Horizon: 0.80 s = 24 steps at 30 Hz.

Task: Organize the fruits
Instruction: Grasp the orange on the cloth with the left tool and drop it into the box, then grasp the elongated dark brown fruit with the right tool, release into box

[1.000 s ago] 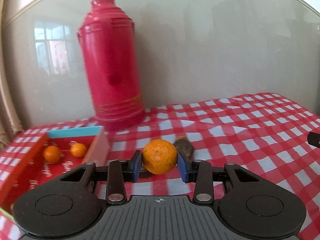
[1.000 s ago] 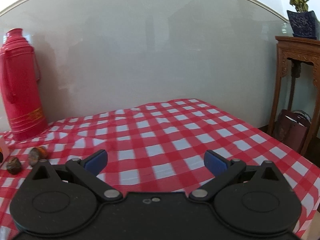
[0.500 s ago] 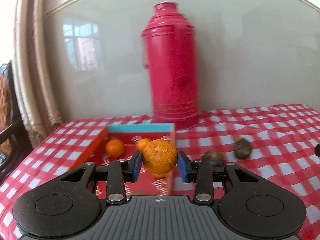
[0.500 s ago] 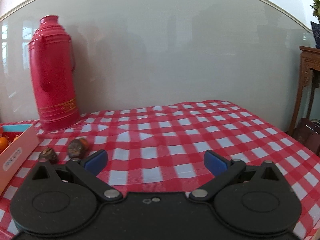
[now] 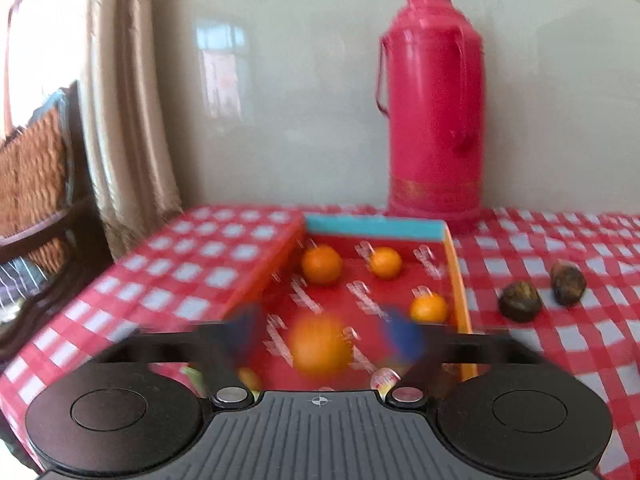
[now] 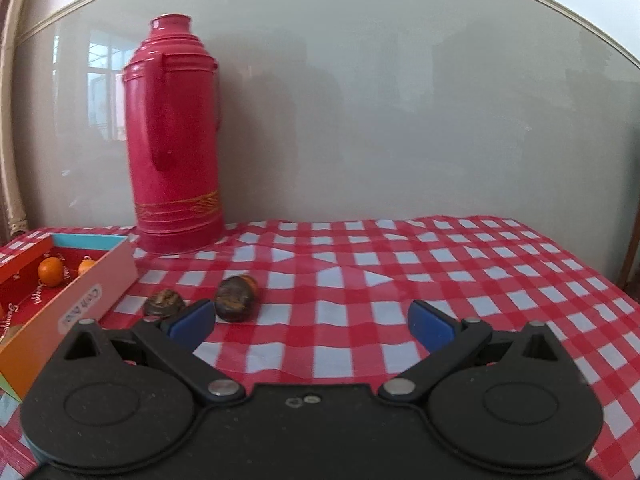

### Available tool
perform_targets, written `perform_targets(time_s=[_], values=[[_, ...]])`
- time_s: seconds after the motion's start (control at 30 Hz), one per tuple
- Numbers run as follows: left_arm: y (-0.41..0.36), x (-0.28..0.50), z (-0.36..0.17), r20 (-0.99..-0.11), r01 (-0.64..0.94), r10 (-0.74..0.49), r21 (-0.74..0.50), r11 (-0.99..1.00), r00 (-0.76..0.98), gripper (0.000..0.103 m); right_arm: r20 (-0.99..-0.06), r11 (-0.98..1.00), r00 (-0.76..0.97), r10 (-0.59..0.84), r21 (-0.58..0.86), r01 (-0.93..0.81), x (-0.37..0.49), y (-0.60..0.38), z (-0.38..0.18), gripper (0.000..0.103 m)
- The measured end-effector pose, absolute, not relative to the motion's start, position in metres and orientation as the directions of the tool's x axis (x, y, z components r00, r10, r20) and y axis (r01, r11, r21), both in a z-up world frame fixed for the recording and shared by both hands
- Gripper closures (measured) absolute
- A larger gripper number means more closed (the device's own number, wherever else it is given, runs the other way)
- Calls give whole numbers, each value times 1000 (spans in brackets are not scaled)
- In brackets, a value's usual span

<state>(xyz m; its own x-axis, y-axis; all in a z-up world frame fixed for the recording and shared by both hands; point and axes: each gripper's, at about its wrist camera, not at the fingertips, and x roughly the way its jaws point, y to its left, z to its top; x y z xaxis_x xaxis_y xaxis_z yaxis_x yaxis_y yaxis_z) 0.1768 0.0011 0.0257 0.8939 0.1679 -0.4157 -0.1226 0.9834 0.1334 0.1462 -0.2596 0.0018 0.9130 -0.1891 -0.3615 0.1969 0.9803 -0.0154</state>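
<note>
Soft daylight fills both views, and a window reflection glares on the glossy wall (image 6: 400, 120). The left wrist view is smeared by motion: the left hand-held gripper (image 5: 322, 334) and the orange (image 5: 320, 346) between its fingers blur. The right wrist view is sharp. Fisheye bends the edges.

White sticker (image 6: 80, 309) on the outer side wall of the red fruit box (image 6: 105, 280), left of the red thermos (image 6: 176, 140), bearing dark script too blurred to read. Repeated white lettering (image 5: 362, 300) across the box floor, likewise illegible.
</note>
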Motion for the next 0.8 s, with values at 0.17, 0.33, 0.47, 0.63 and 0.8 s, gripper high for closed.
perform_targets(time_s=[0.17, 0.33, 0.47, 0.63, 0.8], values=[[14, 168, 33, -355, -161, 201, 140, 977, 913, 3, -361, 985, 917, -169, -31, 169, 152, -247, 0, 6], [26, 168, 33, -354, -180, 223, 152, 972, 908, 2, -365, 988, 918, -153, -44, 148, 158, -239, -1, 6], [34, 165, 32, -350, -192, 237, 157, 969, 906, 1, -367, 990, 920, -140, -58, 127, 164, -231, -3, 6], [51, 160, 31, -348, -229, 275, 169, 959, 896, 0, -368, 991, 921, -131, -66, 114, 178, -223, -4, 6], [77, 158, 26, -360, -282, 324, 164, 945, 875, 0, -368, 993, 922, -121, -53, 109, 188, -216, -6, 6]])
